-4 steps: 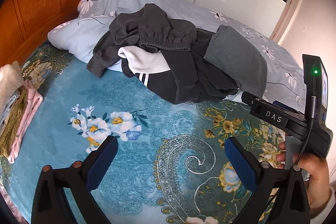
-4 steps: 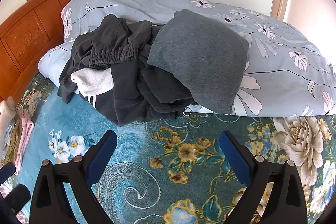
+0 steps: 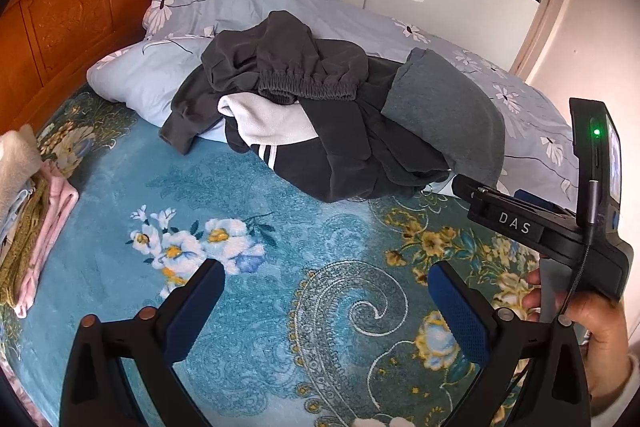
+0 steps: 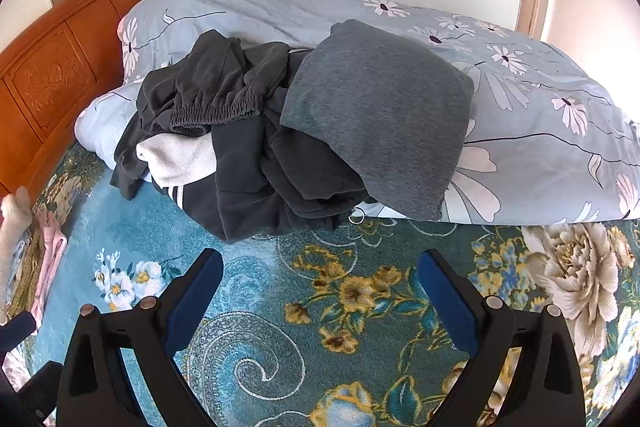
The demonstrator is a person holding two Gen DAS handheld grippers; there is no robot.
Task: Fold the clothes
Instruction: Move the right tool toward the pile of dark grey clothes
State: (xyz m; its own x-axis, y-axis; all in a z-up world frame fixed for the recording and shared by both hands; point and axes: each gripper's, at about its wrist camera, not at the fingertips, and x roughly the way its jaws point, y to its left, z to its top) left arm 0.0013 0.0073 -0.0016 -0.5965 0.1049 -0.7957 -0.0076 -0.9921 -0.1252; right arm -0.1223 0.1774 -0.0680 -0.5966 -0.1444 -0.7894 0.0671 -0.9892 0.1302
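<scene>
A heap of dark clothes [image 3: 320,131] [image 4: 248,163] lies on the bed against the quilt: dark grey trousers with an elastic waistband [image 3: 308,87], a black garment with white stripes [image 3: 268,155], and a lighter grey garment [image 4: 380,115] draped on its right side. My left gripper [image 3: 326,291] hovers open over the blue floral blanket, short of the heap. My right gripper [image 4: 320,283] is open too, nothing between its fingers, just in front of the heap. In the left wrist view the body of the right gripper and the hand [image 3: 600,323] holding it show at the right.
Folded clothes, pink, olive and cream [image 3: 28,227], are stacked at the bed's left edge. A light-blue flowered quilt [image 4: 540,131] and pillow [image 3: 136,79] lie behind the heap. The wooden headboard [image 3: 72,15] stands at the left, a white wardrobe behind.
</scene>
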